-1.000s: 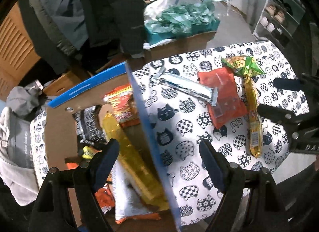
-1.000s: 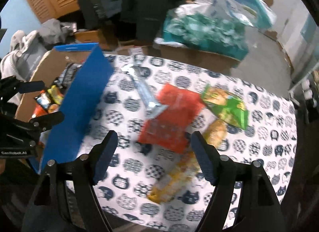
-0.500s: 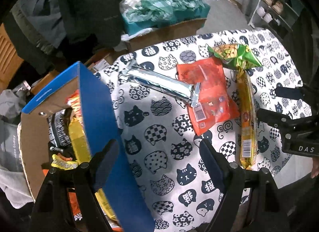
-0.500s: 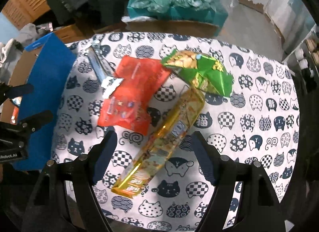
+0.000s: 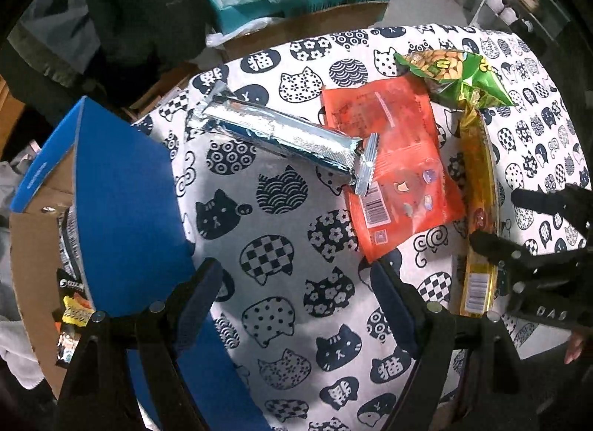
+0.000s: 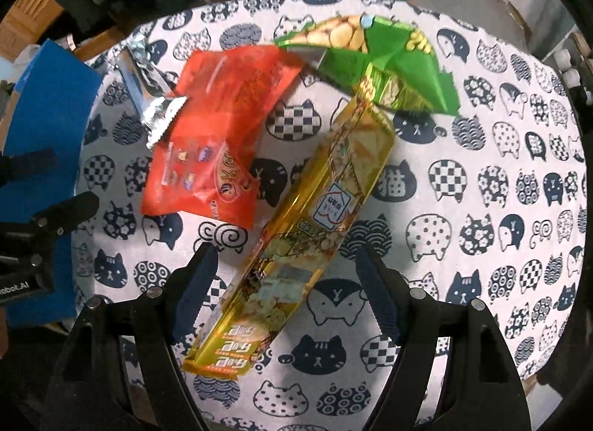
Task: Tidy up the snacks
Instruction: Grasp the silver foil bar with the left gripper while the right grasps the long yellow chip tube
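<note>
The right gripper [image 6: 285, 282], jaws wide and empty, straddles the near part of the long yellow snack pack [image 6: 296, 245] on the cat-print tablecloth [image 6: 481, 208], the left gripper [image 5: 296, 294] equally spread over bare cloth, orange packet [image 6: 218, 138] beyond.

Left gripper [image 5: 296, 282]: black frame, two angular arms ending in dark navy ribbed pads [image 5: 198, 288]. Round silver screw heads sit on each arm near the pad roots. Seen from the right wrist view, its body carries white lettering, partly legible as "obot.AI".

Right gripper [image 6: 287, 275]: same black construction, navy pads [image 6: 192, 284], silver screws. From the left wrist view its side shows white letters "DAS". A sliver of bare skin [image 5: 573, 348] shows beneath it.
</note>
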